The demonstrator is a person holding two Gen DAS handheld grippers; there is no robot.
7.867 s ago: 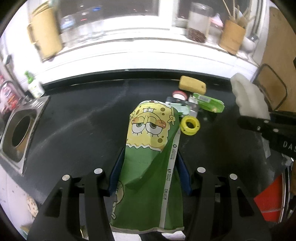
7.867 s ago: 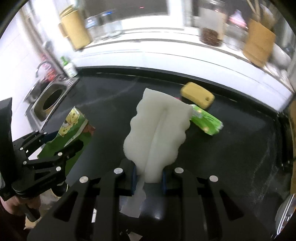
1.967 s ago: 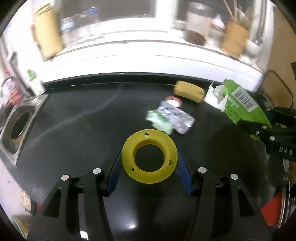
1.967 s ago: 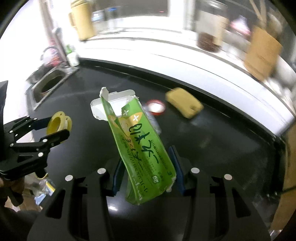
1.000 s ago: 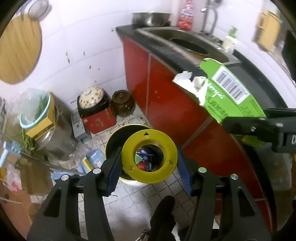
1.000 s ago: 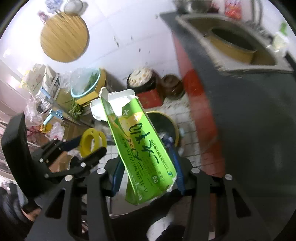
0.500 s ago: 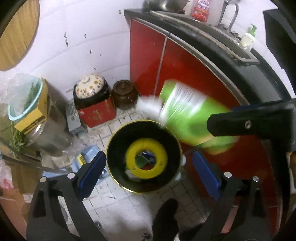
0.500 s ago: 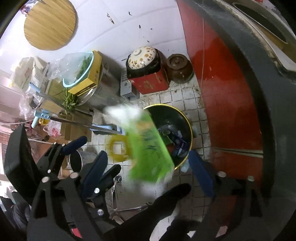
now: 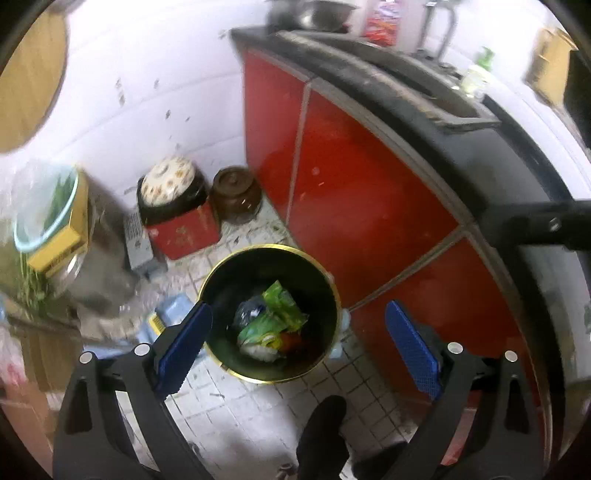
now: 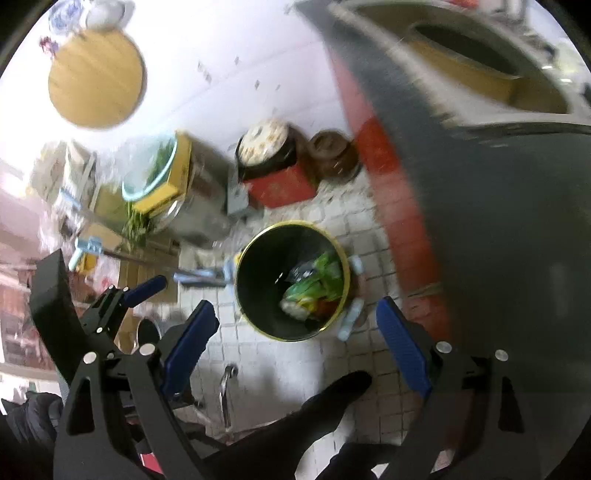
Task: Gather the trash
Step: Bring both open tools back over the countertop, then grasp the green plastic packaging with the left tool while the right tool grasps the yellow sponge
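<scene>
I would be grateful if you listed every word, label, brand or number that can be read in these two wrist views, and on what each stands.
None can be read.
Red box under the patterned lid: a faint gold mark, too blurred to read.
Green packaging in the trash bin: print too small.
Red packet on the counter: blurred.
</scene>
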